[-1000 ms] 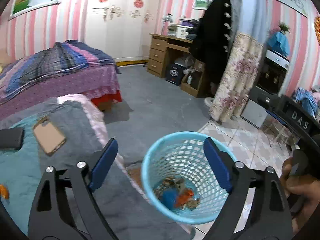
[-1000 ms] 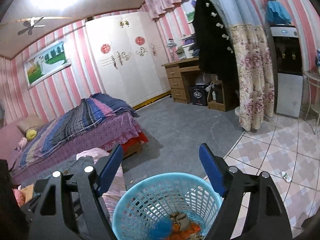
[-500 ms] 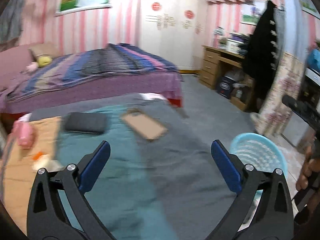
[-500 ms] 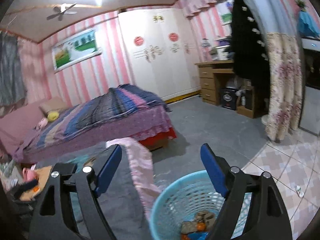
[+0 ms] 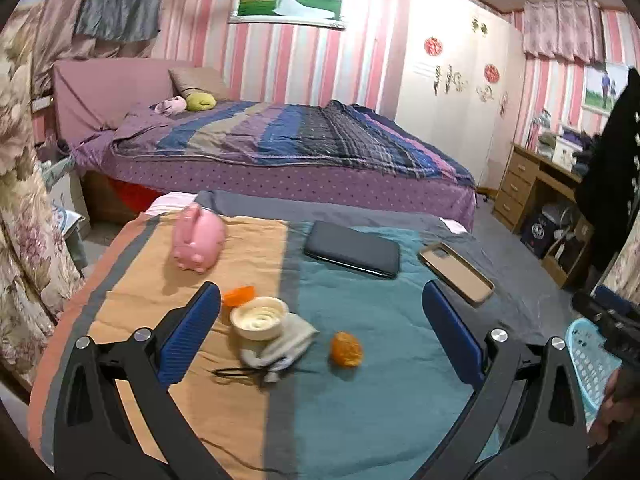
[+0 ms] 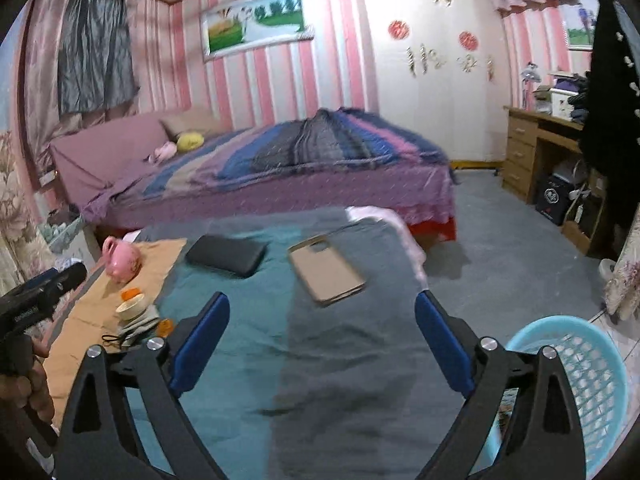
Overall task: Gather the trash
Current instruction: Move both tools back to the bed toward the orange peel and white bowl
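**Desk:** What do you have on the left side?

**Me:** My left gripper (image 5: pixel 320 336) hangs over the cloth-covered table (image 5: pixel 380 400) with its jaws spread wide and nothing between them. In the gap I see an orange scrap (image 5: pixel 346 349) lying on the teal part of the cloth, apart from everything else. Just left of it a cream bowl (image 5: pixel 259 317) sits on a crumpled grey rag (image 5: pixel 286 342), with a second orange piece (image 5: pixel 239 295) touching the bowl's far side. A tangle of black cord (image 5: pixel 240 372) lies in front of the rag.

**Desk:** And the bin?

**Me:** The blue basket (image 6: pixel 580 384) stands on the floor off the table's right edge, close beside my right gripper (image 6: pixel 320 344). From this angle I can't tell what is inside it.

**Desk:** Is the right one holding anything?

**Me:** No. Its jaws are fully apart and empty, above the teal and grey cloth. Past the tips lie a tan phone case (image 6: pixel 326 270) and a black wallet-like case (image 6: pixel 226 254), side by side but not touching. Far left on the orange strip stands a pink piggy bank (image 6: pixel 120 258). In that view the bowl and rag cluster is left of my left fingertip, near the table's left edge.

**Desk:** Background?

**Me:** A bed with a striped quilt (image 5: pixel 280 140) beyond the table.
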The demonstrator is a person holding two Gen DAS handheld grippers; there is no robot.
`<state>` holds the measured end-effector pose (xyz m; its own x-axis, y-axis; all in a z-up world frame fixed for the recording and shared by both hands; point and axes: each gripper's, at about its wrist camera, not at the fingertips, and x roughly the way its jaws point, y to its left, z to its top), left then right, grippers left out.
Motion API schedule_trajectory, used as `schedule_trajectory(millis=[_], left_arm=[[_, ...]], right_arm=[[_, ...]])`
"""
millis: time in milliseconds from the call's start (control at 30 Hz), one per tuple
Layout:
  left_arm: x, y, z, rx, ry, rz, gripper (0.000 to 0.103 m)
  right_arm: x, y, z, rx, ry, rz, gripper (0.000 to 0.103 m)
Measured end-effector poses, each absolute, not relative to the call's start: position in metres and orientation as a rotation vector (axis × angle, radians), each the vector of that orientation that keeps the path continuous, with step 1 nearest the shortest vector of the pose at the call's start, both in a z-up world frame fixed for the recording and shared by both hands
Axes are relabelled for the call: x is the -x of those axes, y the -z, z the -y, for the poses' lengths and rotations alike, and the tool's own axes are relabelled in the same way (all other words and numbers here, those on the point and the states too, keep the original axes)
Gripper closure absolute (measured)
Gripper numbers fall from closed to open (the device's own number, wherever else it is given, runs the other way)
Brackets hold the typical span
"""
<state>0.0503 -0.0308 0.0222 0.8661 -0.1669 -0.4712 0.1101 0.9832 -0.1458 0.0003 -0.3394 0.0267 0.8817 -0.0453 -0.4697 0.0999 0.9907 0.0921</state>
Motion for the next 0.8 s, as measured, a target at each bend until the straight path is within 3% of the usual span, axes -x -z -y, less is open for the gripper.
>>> schedule_trajectory(millis=[367, 533, 800], left_arm=[[-0.057, -0.016, -0.037, 0.225, 0.025, -0.49, 0.005], [-0.06, -0.009, -0.037, 0.23, 0.001, -0.469, 0.005], [-0.068, 0.0, -0.021, 0.165, 0.042, -0.529, 0.005]], right_arm=[[-0.045, -0.06, 0.236, -0.048, -0.038, -0.4, 0.005], [-0.056, -0.007, 0.221, 0.018, -0.067, -0.445, 0.005], [-0.062, 0.002, 0.25, -0.145, -0.11, -0.506, 0.005]])
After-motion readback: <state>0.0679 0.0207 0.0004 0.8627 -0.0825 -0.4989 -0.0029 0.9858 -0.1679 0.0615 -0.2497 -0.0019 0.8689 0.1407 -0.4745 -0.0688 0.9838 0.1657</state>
